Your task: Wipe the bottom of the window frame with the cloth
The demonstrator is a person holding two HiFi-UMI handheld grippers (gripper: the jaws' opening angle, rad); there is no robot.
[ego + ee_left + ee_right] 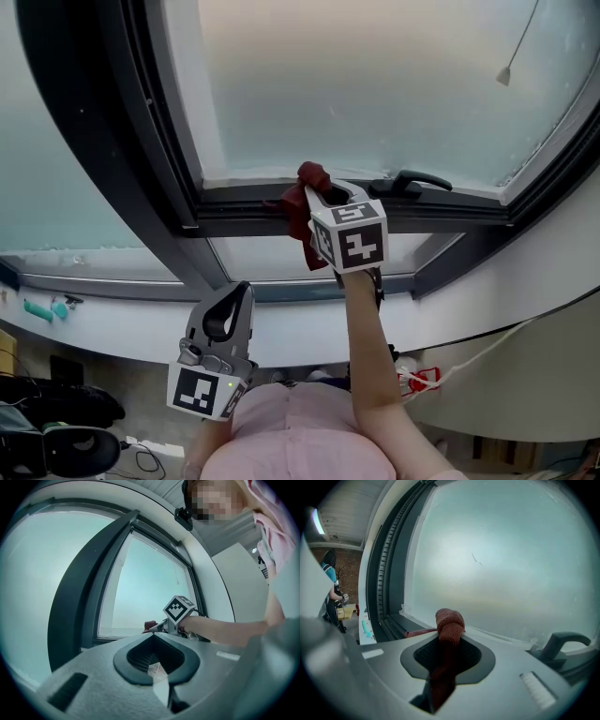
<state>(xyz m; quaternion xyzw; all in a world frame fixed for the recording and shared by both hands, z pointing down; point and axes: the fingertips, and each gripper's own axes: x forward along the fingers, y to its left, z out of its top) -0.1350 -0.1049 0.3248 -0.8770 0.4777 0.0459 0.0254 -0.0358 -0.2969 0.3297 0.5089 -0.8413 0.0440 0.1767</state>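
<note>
A dark red cloth (302, 212) is bunched against the bottom rail of the window frame (246, 201), just left of the black window handle (412, 180). My right claw (324, 193) is clamped tight on it. In the right gripper view the fabric fills the gap between the jaws, a rounded wad pokes out past their tips, and a thin tail trails off to the left toward the frame's dark channel. In the head view more of the cloth hangs down beside the marker cube (349, 236) on that claw. My bare right forearm (364, 337) reaches up to the rail from my pink top (300, 436).

My left claw (228, 317) hangs lower, well apart from the frame and level with the white sill (131, 323). Its jaws are together and nothing is between them.

Above the rail, the frosted glass pane (375, 84) glows pale, and a thin pull cord with a small weight (504, 75) hangs in front of it at upper right. A dark upright post (112, 141) separates this pane from the one beside it. A small teal object (45, 309) lies on the sill at far left.
</note>
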